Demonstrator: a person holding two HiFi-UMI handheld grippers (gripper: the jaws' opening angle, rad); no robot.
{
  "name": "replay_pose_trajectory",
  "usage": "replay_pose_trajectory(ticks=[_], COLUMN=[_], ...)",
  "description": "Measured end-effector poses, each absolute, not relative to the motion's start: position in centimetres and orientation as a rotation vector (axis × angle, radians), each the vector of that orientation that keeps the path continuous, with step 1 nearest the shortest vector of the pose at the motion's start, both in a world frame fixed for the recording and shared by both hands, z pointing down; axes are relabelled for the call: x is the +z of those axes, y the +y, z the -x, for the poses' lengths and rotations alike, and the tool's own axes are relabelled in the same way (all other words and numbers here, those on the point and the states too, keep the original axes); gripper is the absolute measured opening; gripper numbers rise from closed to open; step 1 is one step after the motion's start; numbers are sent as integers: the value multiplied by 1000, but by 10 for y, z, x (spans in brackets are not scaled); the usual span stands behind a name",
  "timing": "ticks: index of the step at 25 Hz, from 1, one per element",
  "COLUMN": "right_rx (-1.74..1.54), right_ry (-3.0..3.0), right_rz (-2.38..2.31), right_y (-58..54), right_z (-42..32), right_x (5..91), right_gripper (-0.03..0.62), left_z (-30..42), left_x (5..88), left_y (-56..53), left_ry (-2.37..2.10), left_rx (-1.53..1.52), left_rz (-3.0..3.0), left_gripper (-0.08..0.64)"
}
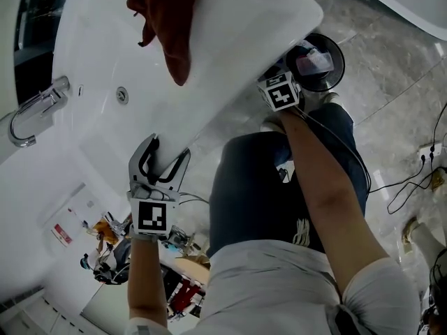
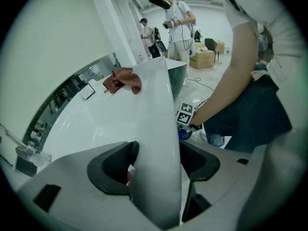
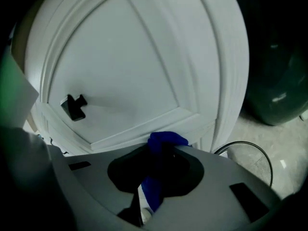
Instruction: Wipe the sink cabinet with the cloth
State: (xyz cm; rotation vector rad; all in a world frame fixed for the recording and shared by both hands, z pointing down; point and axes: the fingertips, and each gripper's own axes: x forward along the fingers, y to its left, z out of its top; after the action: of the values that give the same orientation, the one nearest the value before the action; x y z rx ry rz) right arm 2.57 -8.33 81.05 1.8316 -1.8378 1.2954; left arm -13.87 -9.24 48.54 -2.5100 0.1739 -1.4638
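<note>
My right gripper [image 3: 155, 165] is shut on a blue cloth [image 3: 166, 141], whose bunched end touches the lower moulding of the white cabinet door [image 3: 134, 66]. A black handle [image 3: 73, 106] sits at that door's left. In the head view only the right gripper's marker cube [image 1: 281, 93] shows, tucked under the sink's front edge. My left gripper [image 1: 160, 160] straddles the white sink's front rim [image 2: 156, 129], one jaw on each side, both touching it. A red cloth [image 1: 171, 19] hangs over the rim farther along.
A chrome faucet [image 1: 35, 114] and the drain [image 1: 122, 95] lie in the basin. A dark round bin [image 1: 320, 60] stands on the floor beside the cabinet. Cables [image 1: 412, 180] run over the tiled floor. People [image 2: 180, 23] stand far back in the room.
</note>
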Motion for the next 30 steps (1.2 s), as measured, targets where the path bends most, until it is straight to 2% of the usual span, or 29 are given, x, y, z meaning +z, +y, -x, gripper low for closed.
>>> replay_pose_trajectory(ticks=[9, 30], right_rx=[1228, 827], right_ry=[-1793, -1863], right_rz=[-1957, -1977], right_y=[-80, -78], right_z=[-76, -90], right_x=[781, 660], right_gripper=[61, 61], left_z=[138, 137], left_x=[487, 490], left_y=[-94, -92], left_ry=[188, 161], left_rx=[-1479, -1485], left_rz=[2524, 2517], left_gripper=[295, 298])
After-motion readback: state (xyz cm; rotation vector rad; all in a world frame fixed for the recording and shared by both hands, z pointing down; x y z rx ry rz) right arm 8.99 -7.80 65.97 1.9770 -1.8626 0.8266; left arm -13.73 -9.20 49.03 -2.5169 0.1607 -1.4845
